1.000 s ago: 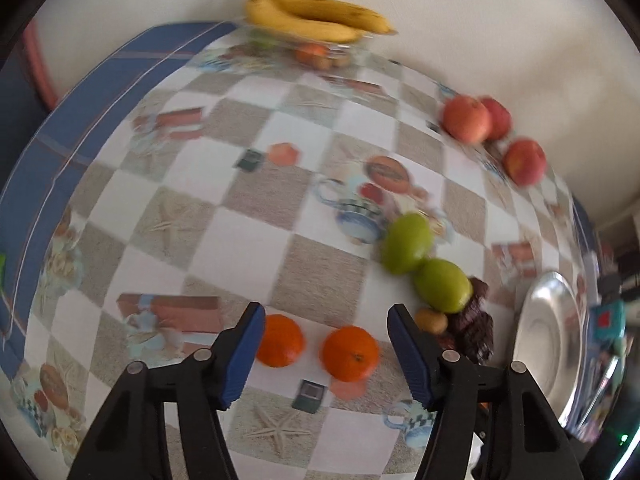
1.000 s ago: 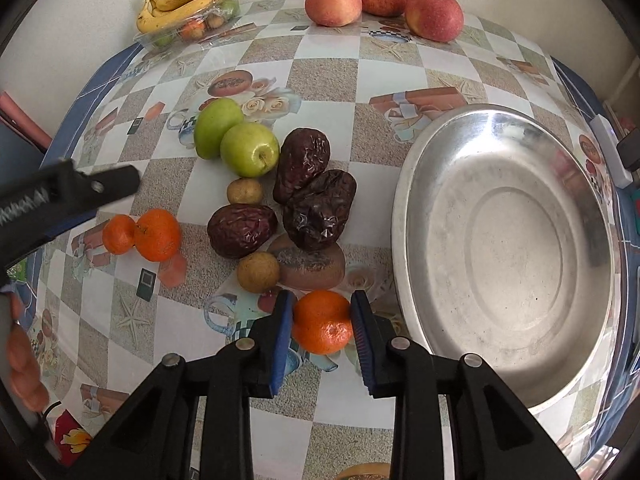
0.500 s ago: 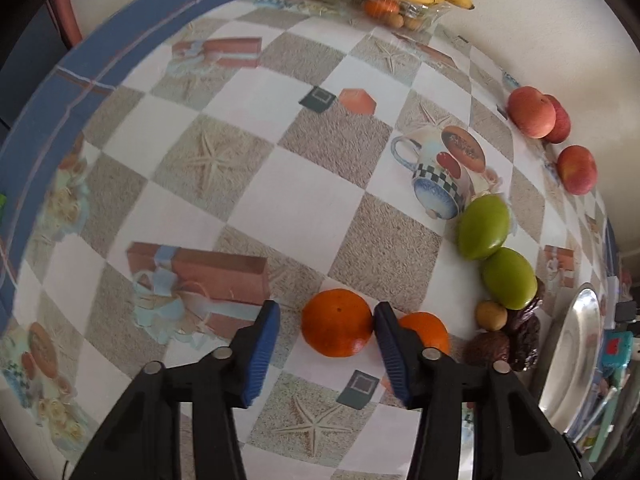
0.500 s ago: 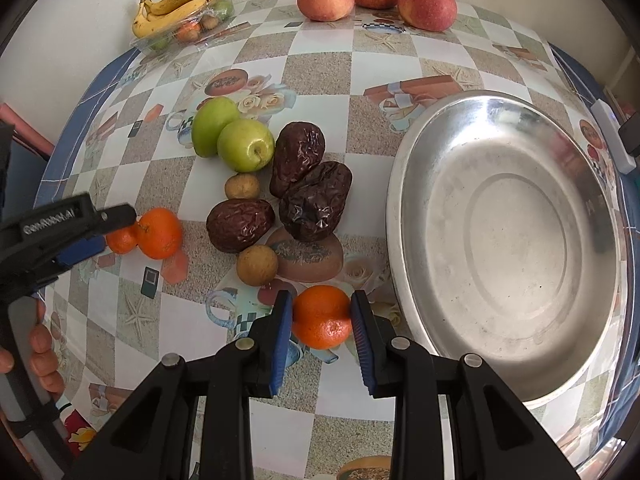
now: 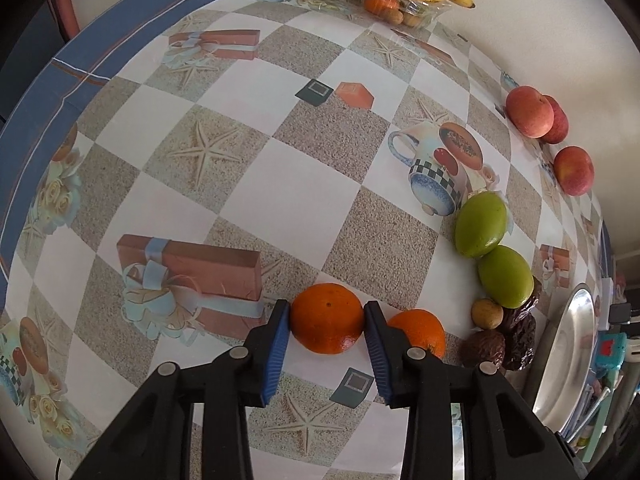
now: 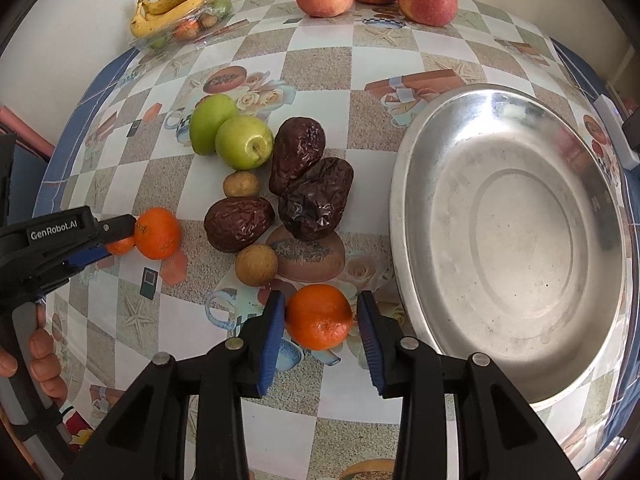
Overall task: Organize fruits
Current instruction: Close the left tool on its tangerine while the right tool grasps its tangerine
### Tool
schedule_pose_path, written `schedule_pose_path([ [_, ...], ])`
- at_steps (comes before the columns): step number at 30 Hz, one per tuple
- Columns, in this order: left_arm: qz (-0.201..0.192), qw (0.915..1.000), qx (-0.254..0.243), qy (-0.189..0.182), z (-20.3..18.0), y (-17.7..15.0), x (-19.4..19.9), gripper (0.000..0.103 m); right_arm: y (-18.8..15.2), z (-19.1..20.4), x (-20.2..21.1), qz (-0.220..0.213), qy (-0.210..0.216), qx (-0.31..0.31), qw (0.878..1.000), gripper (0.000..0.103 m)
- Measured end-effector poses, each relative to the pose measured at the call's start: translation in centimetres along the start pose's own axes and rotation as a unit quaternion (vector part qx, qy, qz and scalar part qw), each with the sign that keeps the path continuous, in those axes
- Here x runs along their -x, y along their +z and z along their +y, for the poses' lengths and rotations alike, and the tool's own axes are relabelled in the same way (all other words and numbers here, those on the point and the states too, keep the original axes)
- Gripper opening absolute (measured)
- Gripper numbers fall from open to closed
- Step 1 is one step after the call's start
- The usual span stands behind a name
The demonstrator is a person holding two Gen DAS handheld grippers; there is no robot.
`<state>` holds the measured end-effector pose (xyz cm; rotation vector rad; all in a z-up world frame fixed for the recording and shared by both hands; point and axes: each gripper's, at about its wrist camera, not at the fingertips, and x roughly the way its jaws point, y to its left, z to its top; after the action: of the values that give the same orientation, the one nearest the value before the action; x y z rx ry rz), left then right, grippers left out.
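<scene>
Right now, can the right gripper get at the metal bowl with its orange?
Probably yes. The right gripper brackets an orange on the table, beside the metal bowl; its jaws have just been opening, though, with a gap at one pad.

1. Second orange (image 5: 420, 330) in the left wrist view: partly hidden behind the left gripper's right finger.
2. Small orange (image 6: 120, 245) in the right wrist view: mostly covered by the left gripper (image 6: 80, 236).
3. Steel dish (image 5: 568, 352): seen edge-on at the right of the left wrist view, inside hidden.
4. Small fruits inside the clear tray (image 6: 188, 26) under the bananas (image 6: 176, 2): too small to name.
5. Hand (image 6: 38, 354): cut off by the left edge.
6. Clutter (image 5: 608, 354) past the tabletop's right end: too small to identify.
</scene>
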<state>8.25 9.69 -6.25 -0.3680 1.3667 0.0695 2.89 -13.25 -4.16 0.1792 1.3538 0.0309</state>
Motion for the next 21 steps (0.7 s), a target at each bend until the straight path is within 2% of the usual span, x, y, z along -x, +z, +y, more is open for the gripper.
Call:
schedule_pose_path([
  [15, -0.002, 1.0000, 0.002, 0.001, 0.1, 0.2, 0.5, 0.039, 0.0, 0.1, -0.3, 0.012, 0.005, -0.004, 1.000, 0.037],
  [21, -0.034, 0.9994, -0.003, -0.001, -0.1, 0.5, 2.3, 0.039, 0.1, -0.2, 1.1, -0.013, 0.020, -0.014, 1.000, 0.037],
])
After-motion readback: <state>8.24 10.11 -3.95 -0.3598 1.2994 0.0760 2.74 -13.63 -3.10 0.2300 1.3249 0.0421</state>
